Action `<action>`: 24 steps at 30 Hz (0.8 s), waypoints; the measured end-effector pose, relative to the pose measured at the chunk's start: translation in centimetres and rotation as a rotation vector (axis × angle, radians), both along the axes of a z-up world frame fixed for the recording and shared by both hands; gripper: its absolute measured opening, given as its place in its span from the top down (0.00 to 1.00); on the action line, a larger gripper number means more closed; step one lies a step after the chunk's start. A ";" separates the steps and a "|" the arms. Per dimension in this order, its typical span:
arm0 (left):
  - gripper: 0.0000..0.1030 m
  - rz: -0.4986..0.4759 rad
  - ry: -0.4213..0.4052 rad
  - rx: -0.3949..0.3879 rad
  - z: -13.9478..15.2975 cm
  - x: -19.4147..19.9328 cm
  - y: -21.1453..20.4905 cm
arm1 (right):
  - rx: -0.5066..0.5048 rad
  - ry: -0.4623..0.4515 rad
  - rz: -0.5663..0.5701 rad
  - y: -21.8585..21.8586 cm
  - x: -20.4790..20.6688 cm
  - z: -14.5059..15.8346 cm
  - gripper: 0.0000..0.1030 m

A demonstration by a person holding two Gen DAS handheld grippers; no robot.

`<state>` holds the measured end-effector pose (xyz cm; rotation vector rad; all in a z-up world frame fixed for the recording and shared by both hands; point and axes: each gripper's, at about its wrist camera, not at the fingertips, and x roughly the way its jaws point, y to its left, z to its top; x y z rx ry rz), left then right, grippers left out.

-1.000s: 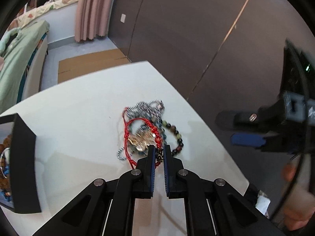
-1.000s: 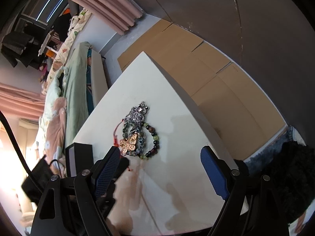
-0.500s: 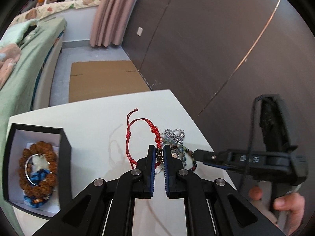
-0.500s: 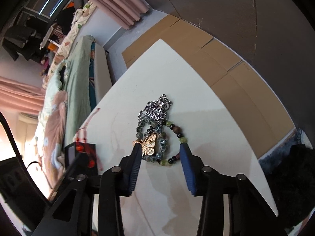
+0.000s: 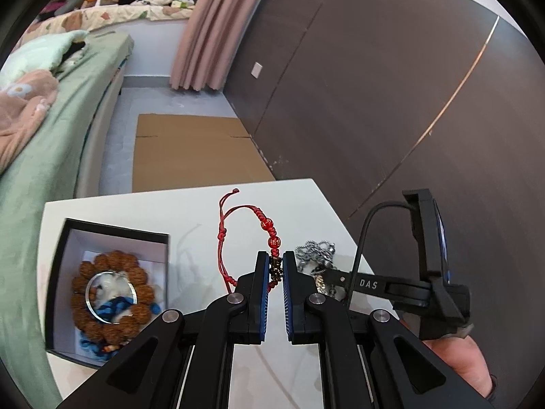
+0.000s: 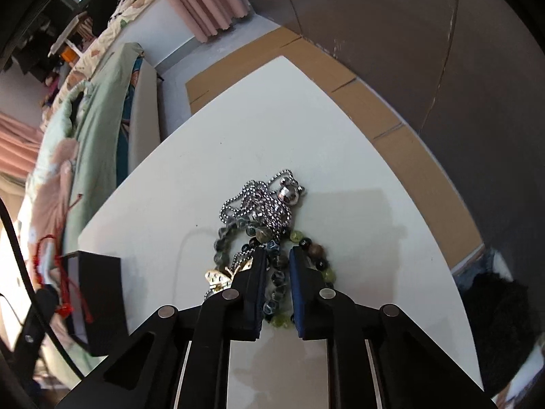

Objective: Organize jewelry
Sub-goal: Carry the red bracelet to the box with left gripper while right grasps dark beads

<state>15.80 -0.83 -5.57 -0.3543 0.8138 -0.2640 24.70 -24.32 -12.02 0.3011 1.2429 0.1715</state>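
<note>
Left gripper [image 5: 276,269]: black arms, blue ribbed pads, silver screws; right gripper [image 6: 276,266] matching, lettered "DAS"; bare-skinned hand [image 5: 456,364]

Setting: a home bedroom. A bed [image 5: 51,143] with green bedding and a pink blanket is seen. Beyond the bed, pink curtains [image 5: 211,34] are hung; beside it, flattened cardboard [image 5: 190,153] is laid before a dark panelled wall [image 5: 374,85].

The left black two-finger tool with blue pads [image 5: 275,266] is raised above the white table [image 5: 306,201], jaws nearly closed, pinching a red cord bracelet [image 5: 238,235]. The right black tool [image 6: 276,266] is lowered to the table, jaws narrowed around a green-grey stone bead bracelet [image 6: 276,277]. The person's bare right hand [image 5: 466,361] holds its handle.
</note>
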 end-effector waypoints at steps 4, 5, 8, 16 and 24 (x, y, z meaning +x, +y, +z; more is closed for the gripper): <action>0.93 0.033 0.001 0.003 -0.1 -0.2 1.2 | 0.025 -0.006 0.004 0.4 -0.5 0.3 0.88; 0.93 0.041 0.006 0.001 -0.1 -0.2 1.5 | 0.041 -0.011 0.000 0.3 -0.7 0.5 0.88; 0.93 0.064 0.010 -0.015 0.2 -0.5 2.4 | 0.091 -0.045 0.002 0.2 -1.4 1.5 0.88; 0.93 0.113 -0.033 -0.050 2.4 -2.1 5.4 | 0.244 -0.149 0.045 1.6 -2.7 4.0 0.88; 0.93 0.156 0.005 -0.090 2.1 -3.4 9.4 | 0.362 -0.244 0.094 3.6 -4.2 6.2 0.88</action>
